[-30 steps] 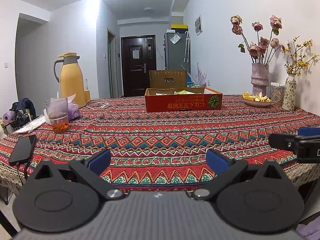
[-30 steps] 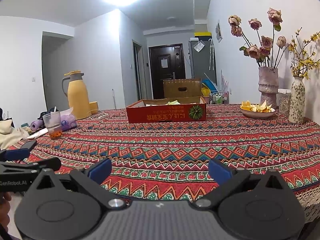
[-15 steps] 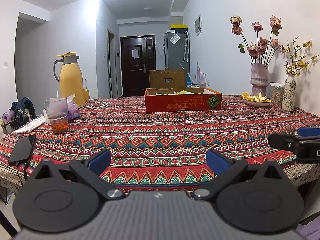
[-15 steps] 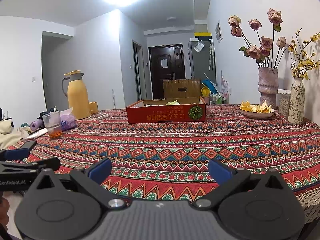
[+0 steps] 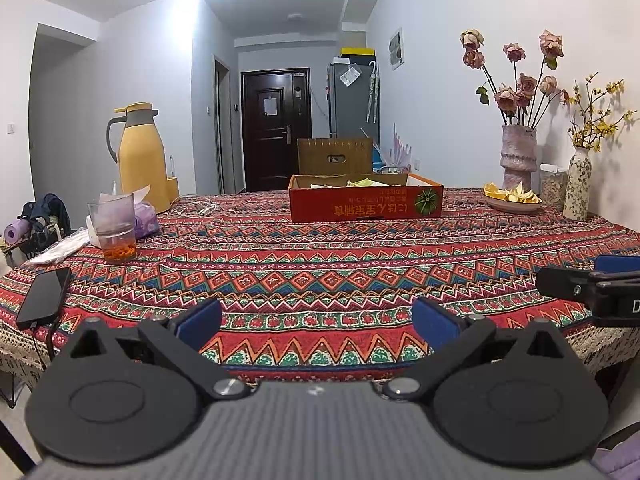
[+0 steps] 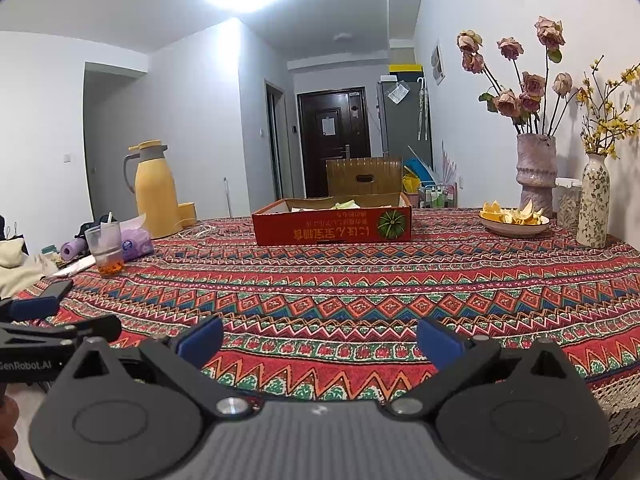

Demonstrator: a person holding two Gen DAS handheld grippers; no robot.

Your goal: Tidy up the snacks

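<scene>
A shallow red cardboard box [image 5: 366, 202] [image 6: 334, 226] with a green melon print sits far across the table, and pale snack wrappers [image 5: 362, 181] [image 6: 346, 204] show over its rim. My left gripper [image 5: 318, 322] is open at the near table edge, nothing between its blue pads. My right gripper [image 6: 320, 338] is likewise open and empty at the near edge. Each gripper shows in the other's view: the right one [image 5: 588, 288] at the right side, the left one [image 6: 48, 320] at the left side.
The table wears a red patterned cloth [image 5: 320, 264]. On the left are a black phone [image 5: 42, 298], a glass [image 5: 116, 230], a purple tissue pack [image 5: 146, 218] and a yellow thermos [image 5: 142, 158]. At right stand a bowl of orange peel [image 5: 512, 198] and two flower vases [image 5: 518, 158] [image 5: 578, 184].
</scene>
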